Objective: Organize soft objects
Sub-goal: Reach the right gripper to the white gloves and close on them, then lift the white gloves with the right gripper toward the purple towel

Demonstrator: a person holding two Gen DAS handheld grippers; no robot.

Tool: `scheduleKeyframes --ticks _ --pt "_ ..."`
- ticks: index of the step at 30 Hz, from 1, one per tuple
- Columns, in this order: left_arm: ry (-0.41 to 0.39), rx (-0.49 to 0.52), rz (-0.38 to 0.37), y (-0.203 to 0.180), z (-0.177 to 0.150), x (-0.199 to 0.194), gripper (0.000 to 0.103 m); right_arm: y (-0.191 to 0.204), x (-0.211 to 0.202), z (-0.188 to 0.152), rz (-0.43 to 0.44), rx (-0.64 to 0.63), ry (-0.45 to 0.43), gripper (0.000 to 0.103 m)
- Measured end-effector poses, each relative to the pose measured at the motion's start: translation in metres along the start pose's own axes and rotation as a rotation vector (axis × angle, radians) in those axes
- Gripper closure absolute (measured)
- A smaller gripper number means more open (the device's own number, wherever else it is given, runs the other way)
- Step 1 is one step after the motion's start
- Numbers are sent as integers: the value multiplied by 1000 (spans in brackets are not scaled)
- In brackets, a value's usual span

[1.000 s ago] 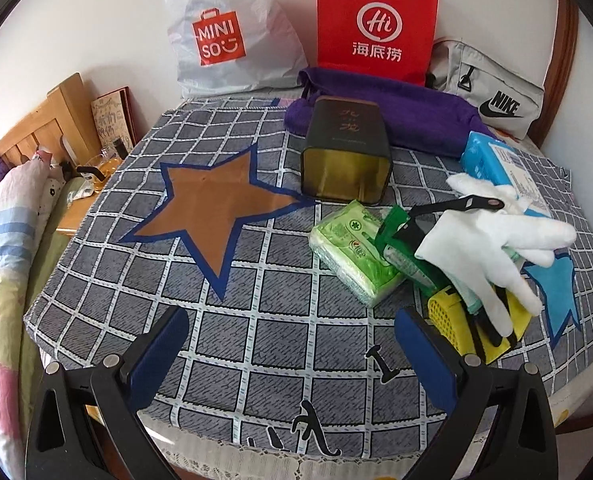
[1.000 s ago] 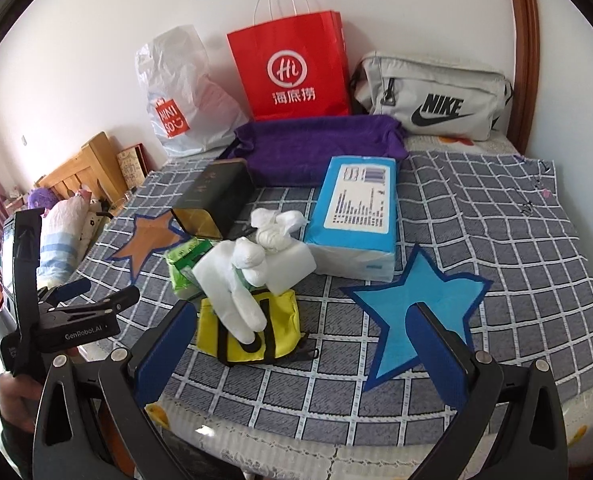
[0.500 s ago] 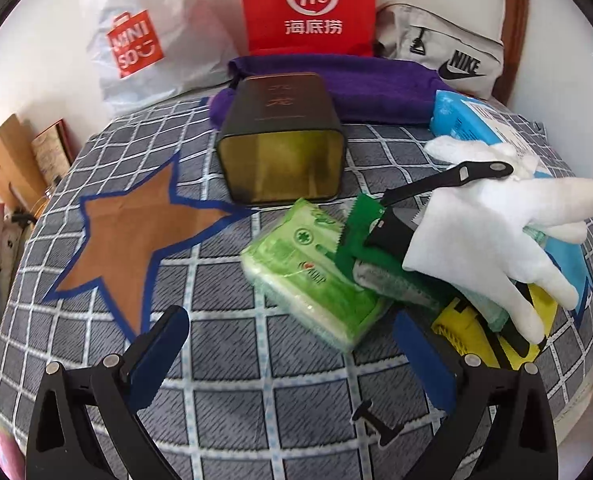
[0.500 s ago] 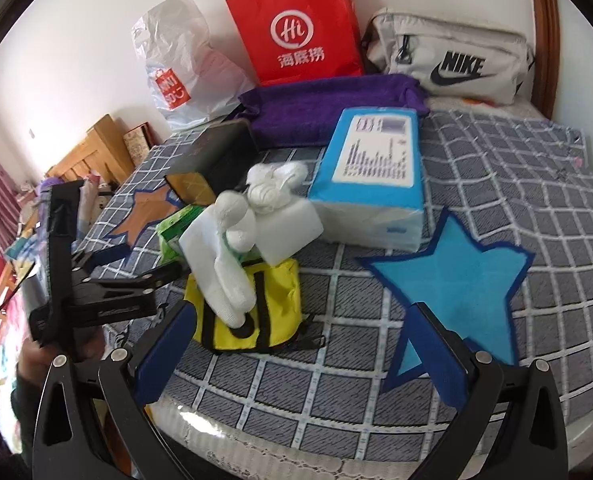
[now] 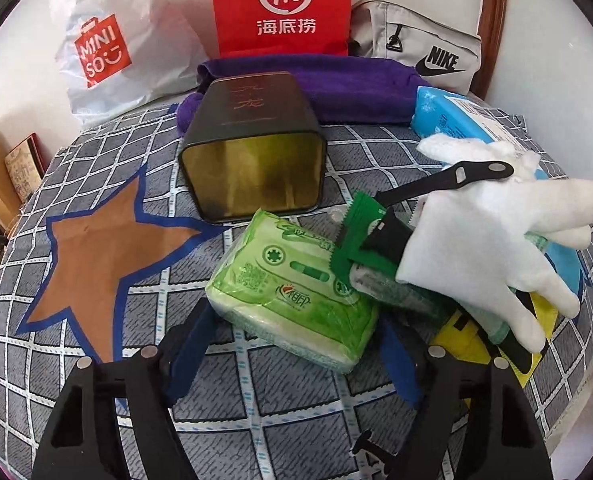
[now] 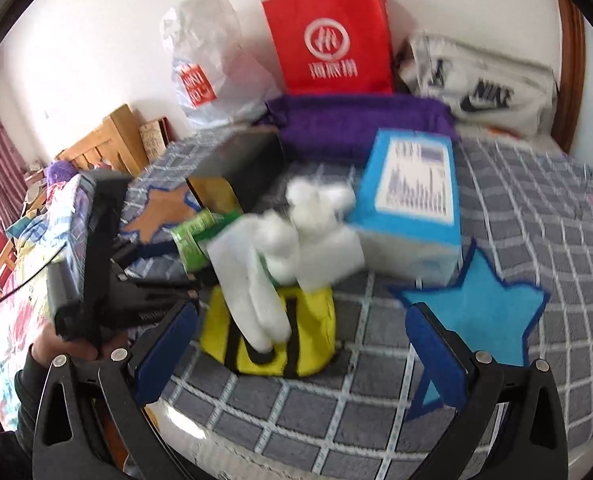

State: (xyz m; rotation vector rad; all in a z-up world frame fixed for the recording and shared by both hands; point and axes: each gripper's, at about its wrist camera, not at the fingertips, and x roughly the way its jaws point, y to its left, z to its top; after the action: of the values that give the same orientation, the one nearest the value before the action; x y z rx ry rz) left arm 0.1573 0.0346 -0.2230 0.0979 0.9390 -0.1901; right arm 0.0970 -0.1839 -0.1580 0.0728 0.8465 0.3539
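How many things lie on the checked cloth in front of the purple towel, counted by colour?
Green: 2, a light green tissue pack and a dark green sachet
White: 1, a white fabric glove
Blue: 1, a blue tissue box
Yellow: 1, a yellow pouch with black straps
Dark: 1, a dark metal tin lying on its side
Total: 6

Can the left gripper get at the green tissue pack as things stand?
Probably yes: the left gripper is closing with the green tissue pack between its fingers, nothing blocking that near end. The white glove covers only the pile beside it.
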Motion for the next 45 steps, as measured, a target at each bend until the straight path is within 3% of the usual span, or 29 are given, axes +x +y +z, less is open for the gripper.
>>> scheduleKeyframes --ticks 5,8,11,12,13,15,20,27,33,40,45 --pt "10 -34 17 18 -7 -8 26 18 2 32 -46 -58 -65 4" --pt "19 -78 9 35 -10 -13 26 25 19 44 -78 -73 -31 20" --pt "24 -131 12 49 -12 -16 26 30 41 43 -91 -100 47 50" --pt "22 -141 9 51 -13 -17 26 31 48 41 -89 -100 75 74" --pt "20 -150 4 53 -13 -16 26 30 50 38 -84 -92 88 88" --pt "23 -165 4 54 -14 -14 26 32 48 35 -52 -84 83 89" --pt "33 -155 38 48 -12 -11 26 43 11 42 -14 -122 -32 90" --pt "42 -200 20 49 -10 -12 26 33 -41 53 26 -56 -132 90" --pt "48 -221 7 48 -10 -14 26 32 -61 56 49 -35 -181 90" --pt "50 -225 11 46 -14 -15 26 15 -70 50 16 -16 -189 90" --pt "54 -223 24 44 -13 -13 26 -16 -62 19 -32 25 -108 90"
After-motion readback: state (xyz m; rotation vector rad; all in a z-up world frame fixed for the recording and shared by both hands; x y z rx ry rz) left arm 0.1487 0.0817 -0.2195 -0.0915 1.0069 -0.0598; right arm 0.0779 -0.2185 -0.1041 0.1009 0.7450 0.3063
